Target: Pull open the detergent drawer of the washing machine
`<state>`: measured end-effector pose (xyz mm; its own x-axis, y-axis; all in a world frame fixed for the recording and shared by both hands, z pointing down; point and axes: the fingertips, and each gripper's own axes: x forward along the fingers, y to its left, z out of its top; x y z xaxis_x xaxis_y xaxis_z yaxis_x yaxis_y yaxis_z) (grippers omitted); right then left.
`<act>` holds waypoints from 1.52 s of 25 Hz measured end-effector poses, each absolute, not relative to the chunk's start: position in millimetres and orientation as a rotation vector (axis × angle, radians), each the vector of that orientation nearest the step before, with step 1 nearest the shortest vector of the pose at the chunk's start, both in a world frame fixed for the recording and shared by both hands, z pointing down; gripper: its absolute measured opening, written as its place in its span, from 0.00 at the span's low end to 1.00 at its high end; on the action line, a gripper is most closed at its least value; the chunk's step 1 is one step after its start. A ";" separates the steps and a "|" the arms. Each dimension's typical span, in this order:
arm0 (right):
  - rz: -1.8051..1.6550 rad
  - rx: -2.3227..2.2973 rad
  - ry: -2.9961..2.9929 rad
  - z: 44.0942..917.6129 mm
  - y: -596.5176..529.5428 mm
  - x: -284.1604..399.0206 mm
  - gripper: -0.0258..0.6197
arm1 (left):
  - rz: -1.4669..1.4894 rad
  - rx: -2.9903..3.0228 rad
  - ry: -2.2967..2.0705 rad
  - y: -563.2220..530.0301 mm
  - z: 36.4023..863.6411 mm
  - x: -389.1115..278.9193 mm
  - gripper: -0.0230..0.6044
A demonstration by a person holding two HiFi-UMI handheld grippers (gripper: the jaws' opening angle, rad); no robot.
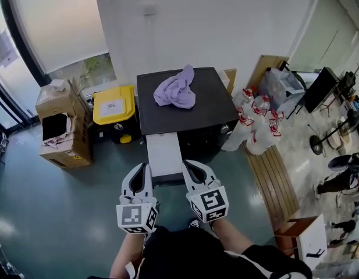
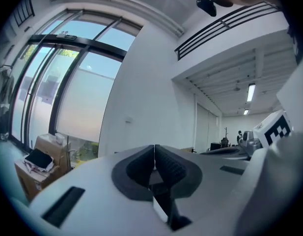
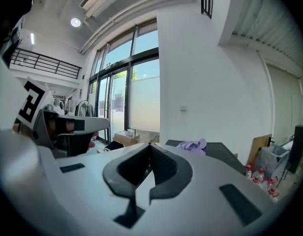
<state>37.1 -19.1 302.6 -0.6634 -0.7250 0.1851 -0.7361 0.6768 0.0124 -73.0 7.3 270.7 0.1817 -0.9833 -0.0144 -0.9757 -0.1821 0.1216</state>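
The black washing machine (image 1: 185, 106) stands against the white wall in the head view, seen from above. From its front left a white detergent drawer (image 1: 163, 154) juts out toward me. My left gripper (image 1: 145, 167) and right gripper (image 1: 187, 165) are held side by side just in front of the drawer's near end, above it, touching nothing. Both are shut and empty: the left gripper (image 2: 154, 154) shows its pads pressed together, and so does the right gripper (image 3: 150, 154). The right gripper view shows the machine's dark top (image 3: 225, 152) ahead.
A purple cloth (image 1: 176, 88) lies on the machine's top. Left of the machine are a yellow-lidded black bin (image 1: 114, 110) and cardboard boxes (image 1: 61, 127). Right of it stand several water bottles (image 1: 258, 124) and a wooden slatted board (image 1: 273, 182) on the floor.
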 end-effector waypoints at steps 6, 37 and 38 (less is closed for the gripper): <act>-0.011 1.229 -2.766 261.8 -14.0 37.7 0.05 | -0.182 2.393 -2.029 16.4 232.5 -72.8 0.08; -0.122 1.337 -2.764 237.8 -7.3 69.4 0.05 | -0.132 2.427 -2.028 26.8 228.9 -53.5 0.08; -0.122 1.338 -2.763 238.0 -6.8 69.6 0.05 | -0.133 2.429 -2.026 27.4 228.8 -53.6 0.08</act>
<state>69.6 -6.8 238.0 -0.6185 -0.7853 0.0278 -0.7797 0.6178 0.1018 -53.6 27.4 228.8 0.1774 -0.9809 -0.0799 -0.9829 -0.1806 0.0355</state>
